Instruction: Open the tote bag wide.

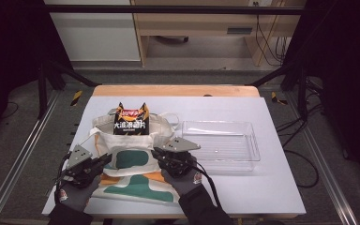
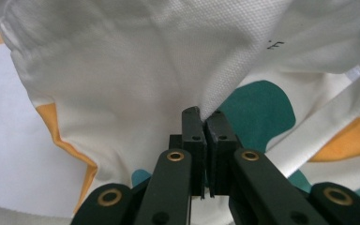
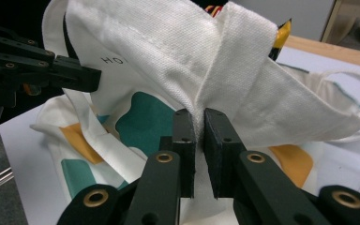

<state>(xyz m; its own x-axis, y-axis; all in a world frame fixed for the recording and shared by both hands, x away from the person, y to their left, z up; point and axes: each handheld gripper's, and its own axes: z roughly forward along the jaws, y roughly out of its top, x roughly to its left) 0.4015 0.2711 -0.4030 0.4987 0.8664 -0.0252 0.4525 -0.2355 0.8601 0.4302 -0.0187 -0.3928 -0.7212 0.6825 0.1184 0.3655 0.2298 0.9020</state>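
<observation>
With each gripper [image 1: 107, 158] [image 1: 155, 152] pinching the tote bag [image 1: 136, 154] rim, snack packet [image 1: 131, 119] sits half-in; next, lift rim evenly.

Grey gloves [image 1: 77, 194], black tongs [image 1: 107, 159], brass rivets

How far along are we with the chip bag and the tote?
Done: the chip bag stands in the mouth of the tote bag. In hand: the left gripper and right gripper each pinch its cloth. Left: probably seating the chips fully; the clear tray sits beside it.
</observation>
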